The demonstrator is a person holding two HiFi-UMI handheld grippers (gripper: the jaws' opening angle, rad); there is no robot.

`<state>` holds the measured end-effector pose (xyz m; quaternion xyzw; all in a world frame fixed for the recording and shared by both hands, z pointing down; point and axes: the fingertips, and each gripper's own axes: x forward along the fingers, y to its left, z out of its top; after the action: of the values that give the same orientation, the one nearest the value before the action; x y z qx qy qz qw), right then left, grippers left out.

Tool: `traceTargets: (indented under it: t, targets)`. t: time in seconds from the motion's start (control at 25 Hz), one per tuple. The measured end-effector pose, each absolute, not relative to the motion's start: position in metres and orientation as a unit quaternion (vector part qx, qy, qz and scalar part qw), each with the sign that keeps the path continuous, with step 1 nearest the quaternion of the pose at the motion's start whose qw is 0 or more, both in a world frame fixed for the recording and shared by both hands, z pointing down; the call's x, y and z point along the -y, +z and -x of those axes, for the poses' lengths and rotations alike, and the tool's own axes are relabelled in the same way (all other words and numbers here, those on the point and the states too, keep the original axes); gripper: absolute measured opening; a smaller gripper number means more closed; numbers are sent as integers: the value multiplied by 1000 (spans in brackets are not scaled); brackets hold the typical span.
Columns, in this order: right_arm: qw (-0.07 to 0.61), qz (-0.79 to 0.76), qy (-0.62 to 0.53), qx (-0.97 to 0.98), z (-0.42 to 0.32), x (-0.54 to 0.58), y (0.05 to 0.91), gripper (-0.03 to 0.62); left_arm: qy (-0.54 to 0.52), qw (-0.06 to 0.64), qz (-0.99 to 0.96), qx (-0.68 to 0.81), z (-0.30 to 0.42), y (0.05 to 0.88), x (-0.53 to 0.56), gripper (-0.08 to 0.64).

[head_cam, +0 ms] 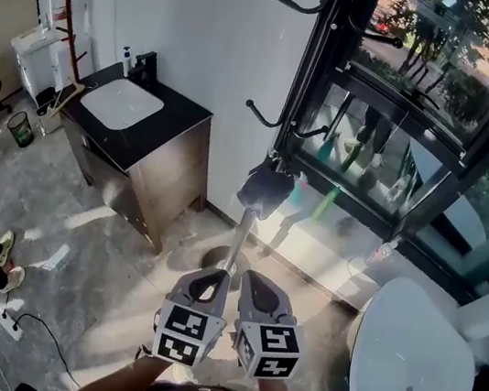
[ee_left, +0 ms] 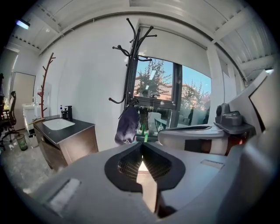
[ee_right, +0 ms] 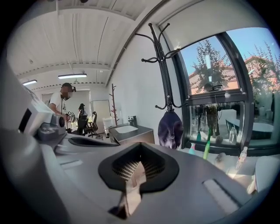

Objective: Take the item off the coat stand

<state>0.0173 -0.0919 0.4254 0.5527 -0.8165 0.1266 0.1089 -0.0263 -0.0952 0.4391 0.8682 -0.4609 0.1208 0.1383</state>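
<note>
Left hand-held gripper point(head_cam: 211, 275): jaws closed tip to tip in the left gripper view point(ee_left: 141, 147), nothing between them. Right hand-held gripper point(head_cam: 258, 281): jaws likewise closed and empty in the right gripper view point(ee_right: 139, 149). In the head view the two sit side by side, marker cubes nearly touching, both pointing toward the coat stand and well apart from it.

Scene, largest first:
- Large black-framed glass window point(head_cam: 447, 94) fills the right wall, with trees and buildings outside.
- Grey marbled tile floor point(head_cam: 95, 258).
- Dark-topped metal-sided cabinet point(head_cam: 162, 162) stands against the white wall left of the window. Its surface carries a white rectangular basin point(head_cam: 120, 104) with a black tap point(head_cam: 146, 64) behind it.
- White oval tabletop point(head_cam: 412, 357) at lower right.
- Tall black metal coat stand with curved hooks point(head_cam: 315, 62) stands just in front of the window's left edge, upright.
- Thin reddish-brown branch-shaped stand point(head_cam: 67, 12) at far left, near the cabinet.

Task item: a dark navy fabric bag point(head_cam: 265, 192) hangs from a lower hook of the black coat stand, against its pole and clear of the floor. It shows ahead of both closed jaws in the gripper views point(ee_left: 127, 126) point(ee_right: 170, 129).

Small items: a green bottle point(head_cam: 327, 204) by the window sill and a white power strip point(head_cam: 8, 323) on the floor at lower left.
</note>
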Motion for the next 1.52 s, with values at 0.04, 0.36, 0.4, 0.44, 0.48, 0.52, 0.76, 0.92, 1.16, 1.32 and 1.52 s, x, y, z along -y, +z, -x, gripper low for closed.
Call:
traceTargets:
  t: [0.04, 0.36, 0.4, 0.44, 0.48, 0.52, 0.76, 0.92, 1.16, 1.32, 1.52]
  targets:
    - [110, -555, 126, 815, -16, 93, 425, 6, 120, 140, -869, 459, 28, 440, 96, 5]
    - [113, -567, 123, 807, -12, 96, 427, 6, 115, 145, -873, 450, 34, 443, 97, 5]
    - [112, -568, 123, 806, -11, 97, 426, 6, 114, 146, -874, 450, 35, 443, 98, 5]
    - [112, -568, 122, 806, -10, 98, 426, 6, 114, 146, -874, 450, 36, 443, 99, 5]
    - [112, -569, 123, 805, -10, 99, 426, 6, 114, 145, -873, 451, 37, 443, 101, 5]
    - [112, -569, 124, 805, -10, 101, 426, 6, 115, 145, -873, 451, 38, 443, 102, 5]
    - [107, -577, 126, 800, -16, 111, 431, 6, 120, 140, -876, 446, 33, 445, 112, 5]
    - [107, -582, 124, 797, -21, 118, 431, 6, 122, 136, -876, 446, 31, 444, 121, 5]
    - [110, -594, 121, 788, -32, 136, 433, 6, 125, 135, -877, 444, 26, 444, 136, 5]
    - [108, -598, 115, 786, -40, 154, 434, 6, 131, 135, -875, 447, 24, 449, 151, 5]
    - [110, -602, 114, 782, -47, 177, 437, 49, 134, 136, -874, 448, 21, 452, 173, 5]
